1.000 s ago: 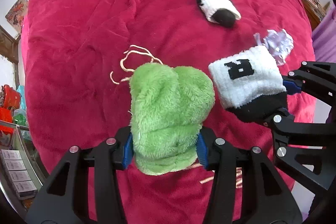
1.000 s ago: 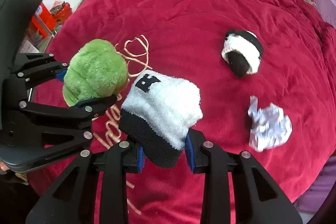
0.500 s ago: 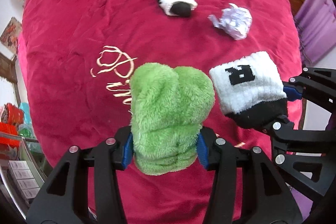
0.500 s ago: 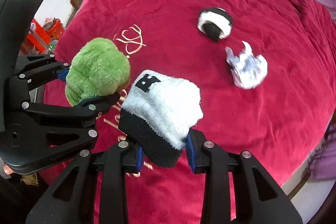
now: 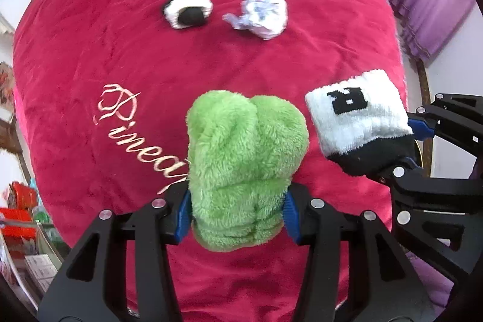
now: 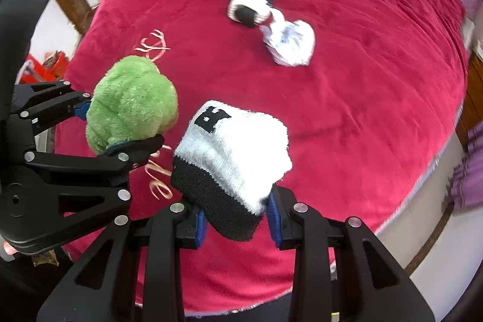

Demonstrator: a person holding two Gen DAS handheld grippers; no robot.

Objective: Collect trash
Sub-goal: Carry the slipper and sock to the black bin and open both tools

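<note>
Lying untouched on the red blanket (image 5: 90, 56) is the crumpled paper wad (image 5: 261, 12), the one piece that reads as trash, so by my judgement the collecting is not yet begun. Just beside it a rolled black-and-white sock (image 5: 187, 9) is resting, and in the right wrist view the two look close enough to touch, though I cannot tell. You are hovering both tools well short of the wad. Your left gripper (image 5: 237, 212) is clamping its jaws on a fluffy green sock (image 5: 244, 168), and your right gripper (image 6: 238, 221) is clamping on a white sock with a black cuff (image 6: 232, 156). No bin is showing, so you are probably needing a free gripper first.
</note>
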